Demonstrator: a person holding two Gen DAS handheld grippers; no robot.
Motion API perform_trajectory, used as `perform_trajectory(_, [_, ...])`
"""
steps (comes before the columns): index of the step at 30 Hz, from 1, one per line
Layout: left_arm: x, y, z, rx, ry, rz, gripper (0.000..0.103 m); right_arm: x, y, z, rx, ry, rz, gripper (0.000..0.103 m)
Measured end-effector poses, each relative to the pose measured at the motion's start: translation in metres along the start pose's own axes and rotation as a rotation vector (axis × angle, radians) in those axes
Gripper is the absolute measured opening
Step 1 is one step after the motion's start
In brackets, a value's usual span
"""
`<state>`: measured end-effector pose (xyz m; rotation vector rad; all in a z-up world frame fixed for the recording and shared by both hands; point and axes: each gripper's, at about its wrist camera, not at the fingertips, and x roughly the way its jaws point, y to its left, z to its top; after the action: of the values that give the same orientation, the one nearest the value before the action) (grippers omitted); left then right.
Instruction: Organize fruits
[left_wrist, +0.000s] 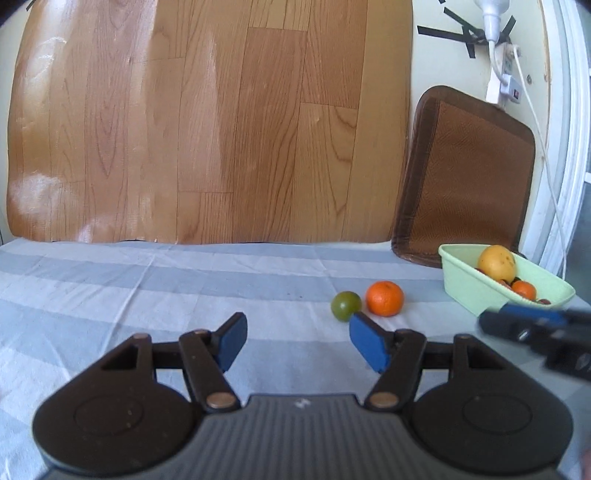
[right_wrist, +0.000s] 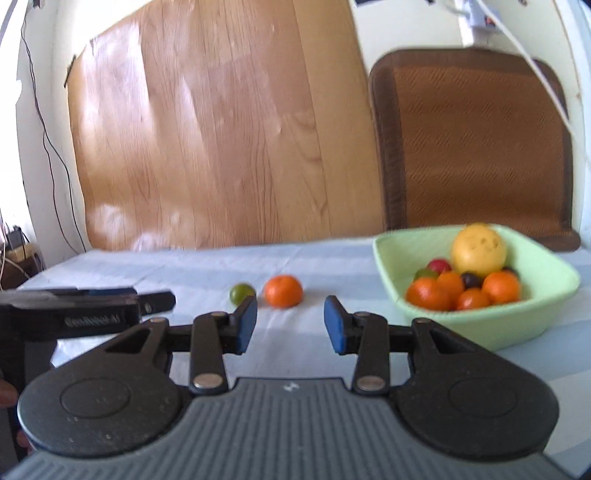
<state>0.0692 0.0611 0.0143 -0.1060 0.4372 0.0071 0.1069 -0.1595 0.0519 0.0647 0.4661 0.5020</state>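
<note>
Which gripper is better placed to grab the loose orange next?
Right, probably. The right gripper has open jaws nearly lined up on the orange; the left gripper is open too, but the orange sits off to its right.

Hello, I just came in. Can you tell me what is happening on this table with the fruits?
A person holds a gripper in each hand and is sorting fruit into a light green bowl. The bowl already holds a yellow fruit, several small oranges and a few darker fruits. A mandarin and a small green fruit lie side by side on the striped cloth. The left gripper and right gripper are both empty, jaws open.
</note>
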Motion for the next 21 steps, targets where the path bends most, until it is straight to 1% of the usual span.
perform_trajectory(1, [-0.0006,0.0010,-0.0001,-0.007,-0.004,-0.005,0.063,0.0053,-0.0006,-0.0014,0.004,0.039,-0.009,0.043])
perform_trajectory(2, [-0.0013,0.0016,-0.0007,-0.014,-0.006,-0.010,0.063,0.0075,-0.0024,-0.0003,0.012,0.053,-0.007,0.043])
perform_trajectory(5, [-0.0016,0.0043,-0.0009,-0.031,-0.005,-0.023,0.063,0.0046,-0.0045,-0.0014,0.037,0.043,-0.014,0.043])
perform_trajectory(8, [-0.0014,0.0062,-0.0009,-0.043,-0.007,-0.029,0.063,0.0011,-0.0009,-0.0034,0.023,0.034,-0.017,0.043])
perform_trajectory(14, [-0.0038,0.0046,-0.0014,-0.029,-0.018,-0.027,0.063,0.0030,-0.0025,-0.0022,0.031,0.033,-0.027,0.043])
perform_trajectory(18, [-0.0055,0.0038,-0.0015,-0.024,-0.028,-0.023,0.068,0.0039,-0.0029,-0.0017,0.034,0.030,-0.030,0.043])
perform_trajectory(21, [-0.0056,0.0036,-0.0013,-0.021,-0.030,-0.022,0.068,0.0038,-0.0028,-0.0016,0.037,0.026,-0.034,0.043])
